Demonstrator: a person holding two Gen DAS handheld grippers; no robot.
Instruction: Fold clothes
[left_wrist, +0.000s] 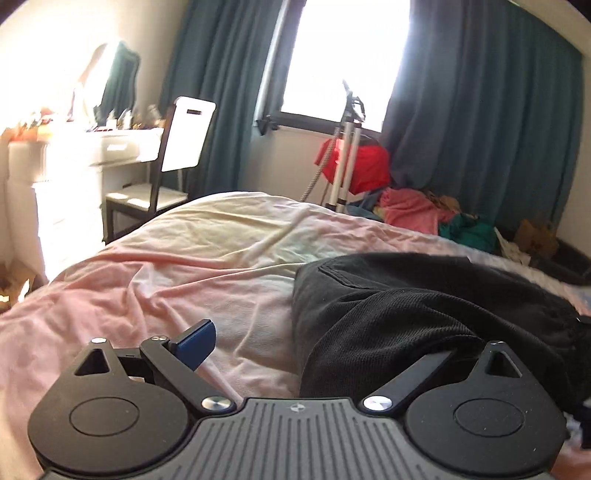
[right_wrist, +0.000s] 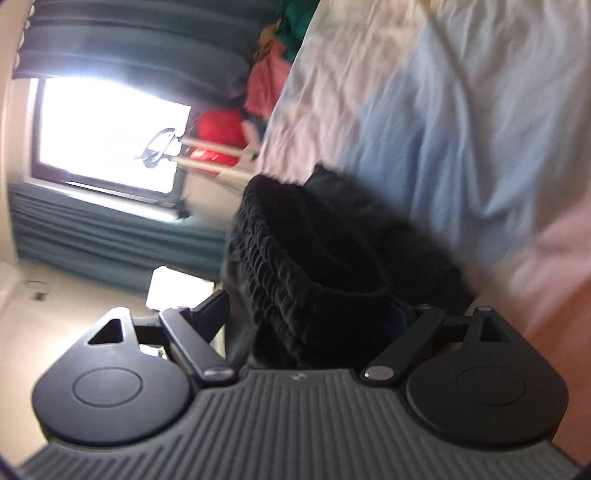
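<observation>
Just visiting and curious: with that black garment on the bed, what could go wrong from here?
The black garment lies bunched on the wrinkled bedsheet, so a fold could come out crooked. Its elastic waistband sits between the wide-apart jaws of the right hand-held gripper; it may slip free. The left hand-held gripper could pinch sheet along with cloth.

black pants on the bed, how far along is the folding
Early. Nothing looks folded yet: the black ribbed-waistband pants lie bunched on the pink and cream bedsheet. In hand: the gathered waistband sits between the right gripper's wide jaws; the left gripper stands open at the fabric's edge. Left: flattening and folding them.
</observation>
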